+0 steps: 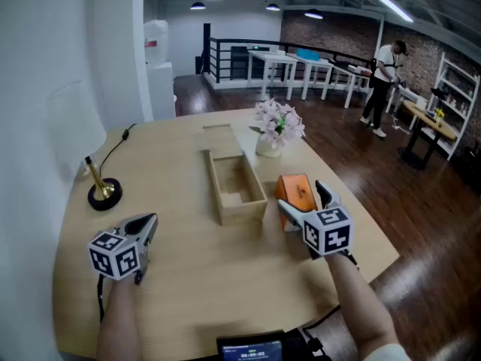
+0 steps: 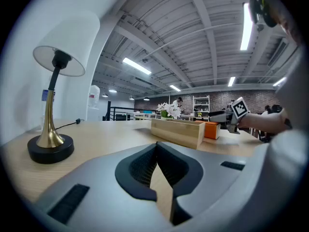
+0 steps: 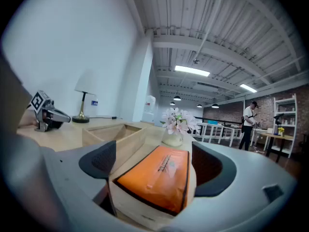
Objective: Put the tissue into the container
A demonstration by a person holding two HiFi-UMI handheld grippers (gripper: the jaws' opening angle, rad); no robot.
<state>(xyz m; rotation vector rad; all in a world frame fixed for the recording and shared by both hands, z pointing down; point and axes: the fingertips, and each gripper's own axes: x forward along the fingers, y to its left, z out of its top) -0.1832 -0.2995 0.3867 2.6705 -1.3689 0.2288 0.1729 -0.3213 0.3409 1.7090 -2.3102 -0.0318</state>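
Note:
An orange tissue pack [image 1: 295, 190] lies flat on the wooden table, just right of an open wooden box [image 1: 240, 210]. My right gripper [image 1: 303, 197] is open, and its two jaws stand wide on either side of the pack. In the right gripper view the tissue pack [image 3: 157, 178] fills the gap between the dark pads [image 3: 99, 161], with the wooden box [image 3: 113, 134] just behind on the left. My left gripper [image 1: 149, 222] hovers low over the table's left front, shut with nothing in it. From the left gripper view [image 2: 157, 146] the box [image 2: 176, 132] and pack [image 2: 211, 129] show far off.
A brass lamp [image 1: 101, 190] with a cord stands at the table's left by the white wall. A vase of pale flowers [image 1: 274, 130] sits behind the box. A dark device [image 1: 252, 348] lies at the near edge. A person [image 1: 383, 89] stands far off at the right.

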